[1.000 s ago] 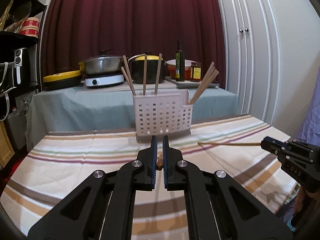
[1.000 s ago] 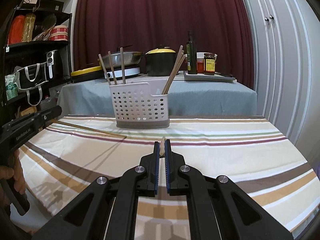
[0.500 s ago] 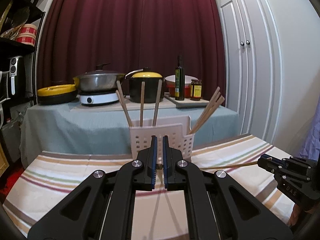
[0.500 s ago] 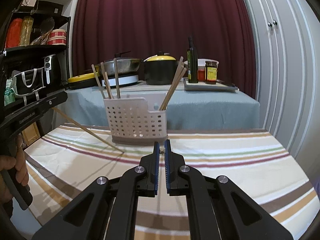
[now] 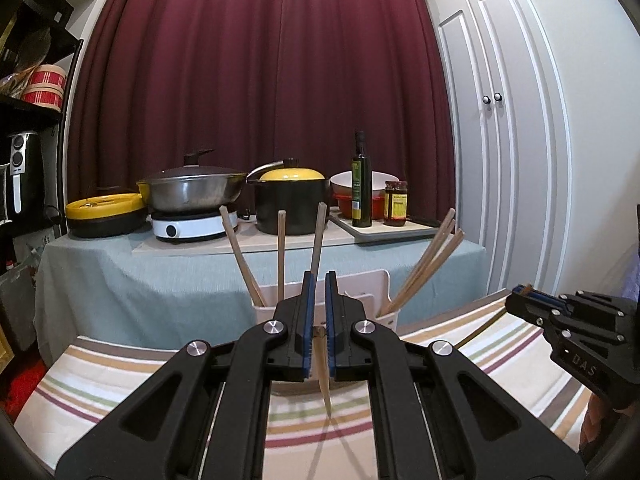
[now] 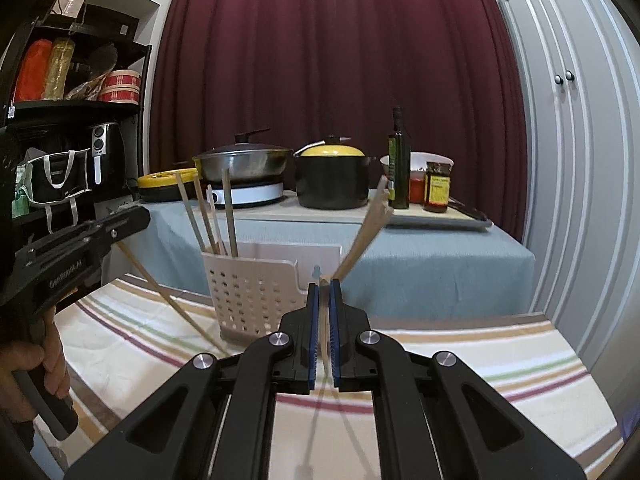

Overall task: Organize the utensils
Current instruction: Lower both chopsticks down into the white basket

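While the left gripper [image 5: 319, 312] hangs just in front of the white perforated holder [image 5: 382, 284] on the striped tablecloth [image 5: 100, 372], its jaws stand narrow, clamped on a wooden chopstick [image 5: 322, 368] whose tip slants down toward the cloth; more chopsticks [image 5: 428, 260] lean in the holder's right compartment. Seen from the right wrist, the right gripper [image 6: 324, 320] pinches a second chopstick [image 6: 325, 344] just right of the holder [image 6: 252, 292], with the left gripper's chopstick [image 6: 176, 304] slanting at the holder's left.
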A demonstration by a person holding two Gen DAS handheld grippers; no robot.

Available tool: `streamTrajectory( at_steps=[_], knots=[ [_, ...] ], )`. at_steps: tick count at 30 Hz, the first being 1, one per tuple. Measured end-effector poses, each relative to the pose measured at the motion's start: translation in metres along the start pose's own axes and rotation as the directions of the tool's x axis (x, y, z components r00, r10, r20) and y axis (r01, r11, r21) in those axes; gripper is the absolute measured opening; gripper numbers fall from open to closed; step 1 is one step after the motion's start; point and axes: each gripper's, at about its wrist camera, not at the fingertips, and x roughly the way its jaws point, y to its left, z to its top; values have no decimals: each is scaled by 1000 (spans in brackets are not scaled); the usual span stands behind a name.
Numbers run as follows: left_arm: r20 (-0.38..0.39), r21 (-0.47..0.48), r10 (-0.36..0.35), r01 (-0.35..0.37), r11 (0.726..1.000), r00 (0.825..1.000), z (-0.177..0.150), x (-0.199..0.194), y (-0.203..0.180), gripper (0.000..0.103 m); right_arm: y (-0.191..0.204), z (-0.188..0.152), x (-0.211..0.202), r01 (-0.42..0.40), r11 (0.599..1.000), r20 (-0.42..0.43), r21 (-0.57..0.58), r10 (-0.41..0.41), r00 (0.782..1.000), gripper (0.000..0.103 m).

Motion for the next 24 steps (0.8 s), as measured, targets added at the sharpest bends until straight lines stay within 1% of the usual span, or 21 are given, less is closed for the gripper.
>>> streamTrajectory(
  at_steps=[12,21,24],
  knots=[
    [11,5,3,-3,1000,1000,4,26,3,6,-1,15,24,-8,1000,10,-13,8,1000,6],
    [21,21,1,-2,1000,1000,6,33,4,6,-2,20,33,-10,1000,11,-17,10,1000,6],
    [15,19,0,-1,1000,1000,7,35,5,6,-2,22,36,-12,1000,9,-18,13,1000,6]
  ],
)
